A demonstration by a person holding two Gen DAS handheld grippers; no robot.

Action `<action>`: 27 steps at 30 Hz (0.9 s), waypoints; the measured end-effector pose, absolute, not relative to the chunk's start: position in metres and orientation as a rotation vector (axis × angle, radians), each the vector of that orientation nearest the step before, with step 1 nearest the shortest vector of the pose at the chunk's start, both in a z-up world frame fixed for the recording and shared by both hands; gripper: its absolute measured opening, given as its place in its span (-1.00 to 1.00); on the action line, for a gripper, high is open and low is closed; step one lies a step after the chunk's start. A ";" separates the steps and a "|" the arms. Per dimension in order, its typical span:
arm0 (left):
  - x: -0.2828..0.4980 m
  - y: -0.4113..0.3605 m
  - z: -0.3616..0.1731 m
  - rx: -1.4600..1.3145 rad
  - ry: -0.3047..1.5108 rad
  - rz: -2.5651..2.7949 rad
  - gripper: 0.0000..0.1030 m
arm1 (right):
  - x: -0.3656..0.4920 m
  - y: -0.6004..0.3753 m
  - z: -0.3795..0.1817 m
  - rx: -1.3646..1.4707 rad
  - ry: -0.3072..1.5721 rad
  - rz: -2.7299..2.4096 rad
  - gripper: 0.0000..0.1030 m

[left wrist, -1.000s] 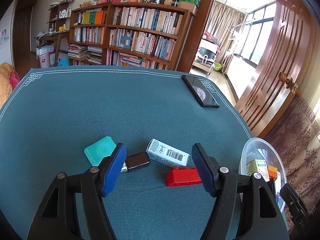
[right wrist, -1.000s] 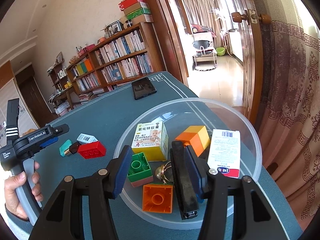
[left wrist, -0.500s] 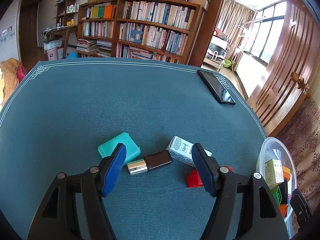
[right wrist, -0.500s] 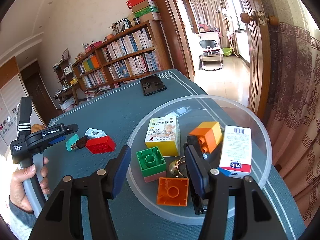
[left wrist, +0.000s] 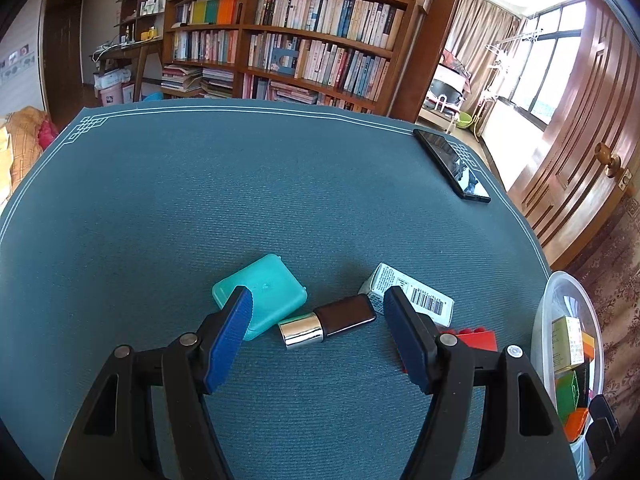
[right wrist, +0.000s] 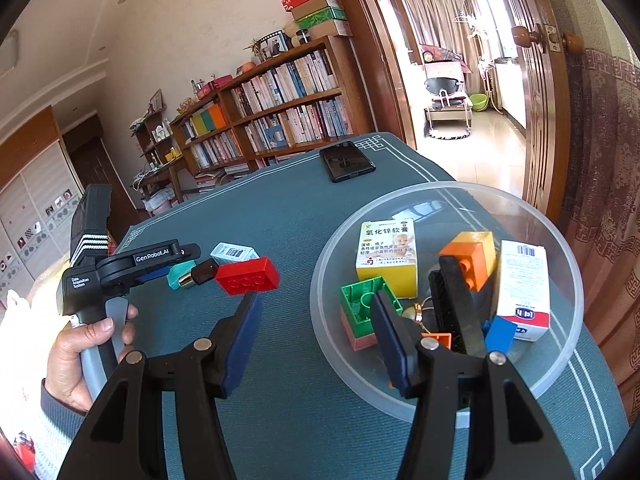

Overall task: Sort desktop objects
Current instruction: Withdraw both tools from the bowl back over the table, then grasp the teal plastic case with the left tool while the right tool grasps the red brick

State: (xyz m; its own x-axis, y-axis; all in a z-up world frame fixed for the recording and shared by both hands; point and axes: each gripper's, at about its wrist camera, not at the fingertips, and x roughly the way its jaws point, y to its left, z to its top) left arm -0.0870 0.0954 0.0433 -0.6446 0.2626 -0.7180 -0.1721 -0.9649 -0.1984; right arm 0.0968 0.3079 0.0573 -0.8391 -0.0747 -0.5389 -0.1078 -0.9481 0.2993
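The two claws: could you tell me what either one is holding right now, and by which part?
Nothing is held. The left claw stands open above the lipstick, and the right claw is open and empty.

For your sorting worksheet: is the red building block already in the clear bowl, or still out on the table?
Out. The red building block lies on the table, left of the clear bowl, by the lighter.

place: home living room | evidence: packed bookshelf (left wrist: 304, 40), wooden door (left wrist: 580, 152) (laundry rack beyond)
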 end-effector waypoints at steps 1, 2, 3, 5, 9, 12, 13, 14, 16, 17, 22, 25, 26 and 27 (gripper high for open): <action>-0.088 0.093 0.043 -1.185 -0.171 2.644 0.39 | 0.096 0.306 0.056 -0.892 0.510 2.955 0.18; -0.089 0.092 0.042 -1.190 -0.178 2.644 0.39 | 0.095 0.304 0.056 -0.898 0.519 2.957 0.18; -0.089 0.090 0.042 -1.194 -0.186 2.645 0.39 | 0.094 0.302 0.055 -0.903 0.530 2.959 0.18; -0.091 0.086 0.041 -1.202 -0.195 2.648 0.39 | 0.093 0.298 0.054 -0.911 0.553 2.964 0.18; -0.093 0.082 0.038 -1.219 -0.208 2.646 0.39 | 0.089 0.285 0.049 -0.930 0.573 2.972 0.18; -0.095 0.080 0.037 -1.221 -0.207 2.653 0.39 | 0.083 0.268 0.047 -0.972 0.513 3.004 0.18; -0.095 0.080 0.037 -1.223 -0.203 2.656 0.39 | 0.080 0.262 0.047 -0.980 0.488 3.015 0.18; -0.095 0.079 0.037 -1.224 -0.205 2.658 0.39 | 0.078 0.257 0.046 -0.986 0.465 3.024 0.18; -0.096 0.077 0.035 -1.230 -0.213 2.660 0.39 | 0.071 0.248 0.044 -1.004 0.433 3.028 0.18; -0.097 0.076 0.034 -1.236 -0.219 2.659 0.38 | 0.068 0.244 0.043 -1.017 0.417 3.024 0.18; -0.100 0.069 0.030 -1.255 -0.237 2.665 0.39 | 0.054 0.225 0.035 -1.065 0.321 3.008 0.18; -0.101 0.068 0.029 -1.264 -0.240 2.669 0.39 | 0.047 0.222 0.031 -1.090 0.317 3.001 0.18; -0.102 0.067 0.029 -1.268 -0.243 2.669 0.39 | 0.045 0.221 0.030 -1.094 0.315 3.000 0.18; -0.102 0.067 0.028 -1.270 -0.246 2.669 0.39 | 0.043 0.221 0.029 -1.097 0.313 2.999 0.18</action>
State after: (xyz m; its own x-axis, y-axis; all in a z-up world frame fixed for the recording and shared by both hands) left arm -0.1024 0.0666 0.0279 -0.6206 0.2280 -0.7502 -0.0869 -0.9709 -0.2231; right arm 0.0430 0.2205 0.0294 -0.7641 -0.1293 -0.6320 -0.0041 -0.9787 0.2052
